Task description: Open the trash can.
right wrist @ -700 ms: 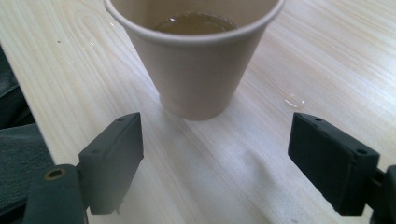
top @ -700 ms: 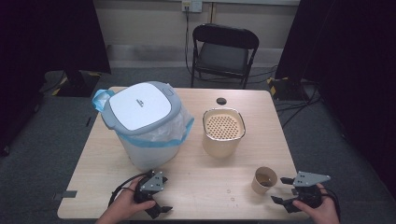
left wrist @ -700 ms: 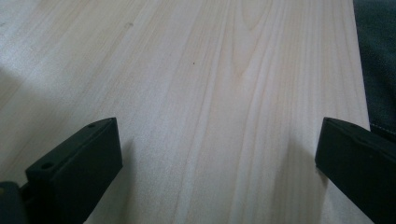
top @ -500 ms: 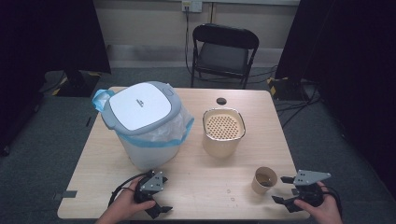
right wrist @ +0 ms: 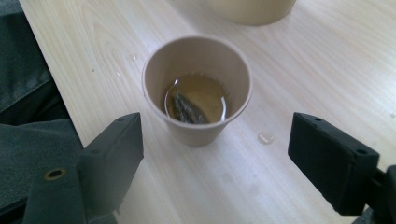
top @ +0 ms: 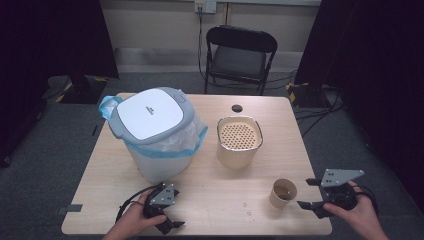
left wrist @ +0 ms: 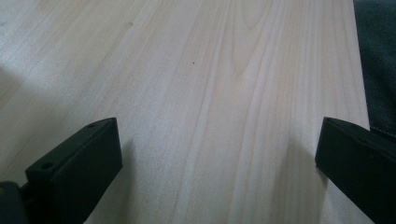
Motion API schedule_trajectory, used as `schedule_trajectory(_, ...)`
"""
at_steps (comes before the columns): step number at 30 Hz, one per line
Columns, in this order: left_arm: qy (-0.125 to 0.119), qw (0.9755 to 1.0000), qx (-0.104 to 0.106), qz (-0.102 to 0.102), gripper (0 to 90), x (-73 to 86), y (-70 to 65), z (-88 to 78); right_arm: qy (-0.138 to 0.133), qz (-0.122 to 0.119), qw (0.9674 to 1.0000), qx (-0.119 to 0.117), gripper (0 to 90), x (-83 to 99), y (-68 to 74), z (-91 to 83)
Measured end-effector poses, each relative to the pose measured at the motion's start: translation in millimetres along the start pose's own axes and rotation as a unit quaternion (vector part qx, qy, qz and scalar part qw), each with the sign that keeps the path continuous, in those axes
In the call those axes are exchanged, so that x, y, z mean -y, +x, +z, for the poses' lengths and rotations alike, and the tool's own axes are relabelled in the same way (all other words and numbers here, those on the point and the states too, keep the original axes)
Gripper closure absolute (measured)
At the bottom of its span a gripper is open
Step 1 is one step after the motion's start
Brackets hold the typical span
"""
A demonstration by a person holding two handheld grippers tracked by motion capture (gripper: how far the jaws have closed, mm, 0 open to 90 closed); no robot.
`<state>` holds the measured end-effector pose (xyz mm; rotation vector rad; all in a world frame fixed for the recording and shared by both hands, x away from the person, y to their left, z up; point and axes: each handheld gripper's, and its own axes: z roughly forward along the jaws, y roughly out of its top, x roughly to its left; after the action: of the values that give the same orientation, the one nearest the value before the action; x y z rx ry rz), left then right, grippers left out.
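A tan paper cup stands near the table's front right corner, holding brown liquid and a tea bag. My right gripper hovers just right of it, open. In the right gripper view the cup sits a little ahead of the gap, untouched by the jaws of the right gripper. My left gripper rests at the front left edge in a hand, open. Bare wood lies between the wide-apart jaws of the left gripper.
A white bin with a grey-rimmed lid and blue liner stands at the left. A beige pot with a perforated insert sits mid-table, a small black disc behind it. A folding chair stands beyond. Drops of liquid lie beside the cup.
My right gripper has edged slightly away from the table's front edge, staying beside the cup. The left gripper and the objects have stayed put.
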<state>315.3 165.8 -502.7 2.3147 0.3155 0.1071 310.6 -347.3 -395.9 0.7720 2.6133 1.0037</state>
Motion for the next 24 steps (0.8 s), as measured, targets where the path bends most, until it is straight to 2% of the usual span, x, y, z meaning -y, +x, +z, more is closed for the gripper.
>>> schedule_trajectory(4,0.001,1.0,-0.001,0.0,0.0,-0.1,0.0,0.0,-0.01,0.011,0.9999,-0.003,18.0,-13.1,-6.2,-3.7)
schedule_trajectory(9,0.001,1.0,-0.001,0.001,0.0,-0.1,0.0,0.0,-0.009,0.008,0.9999,-0.008,18.2,-30.5,-10.4,-2.7)
schedule_trajectory(13,0.001,1.0,-0.001,0.001,0.0,-0.1,0.0,0.0,-0.005,0.001,1.0,-0.008,18.1,-43.1,-11.6,0.2)
schedule_trajectory(15,0.001,1.0,-0.001,0.001,0.0,-0.1,0.0,0.0,0.002,-0.005,0.9999,-0.014,18.1,-56.0,-11.4,5.0)
schedule_trajectory(16,0.001,1.0,-0.001,0.001,0.0,-0.1,0.0,0.0,0.002,-0.005,0.9999,-0.014,18.1,-56.0,-11.4,5.0)
schedule_trajectory(17,0.001,1.0,-0.001,0.001,0.0,-0.1,0.0,-0.1,0.003,-0.011,0.9998,-0.018,18.1,-65.6,-11.5,9.7)
schedule_trajectory(19,0.001,1.0,-0.001,0.001,0.0,-0.2,0.0,-0.1,0.006,-0.014,0.9997,-0.016,18.1,-68.9,-11.4,10.9)
schedule_trajectory(21,0.001,1.0,-0.001,0.001,0.0,-0.1,0.0,0.0,0.005,-0.02,0.9996,-0.019,18.0,-81.3,-10.9,16.3)
schedule_trajectory(24,0.001,1.0,-0.001,0.001,0.0,-0.1,0.0,0.0,0.002,-0.019,0.9995,-0.024,17.9,-88.7,-11.5,19.6)
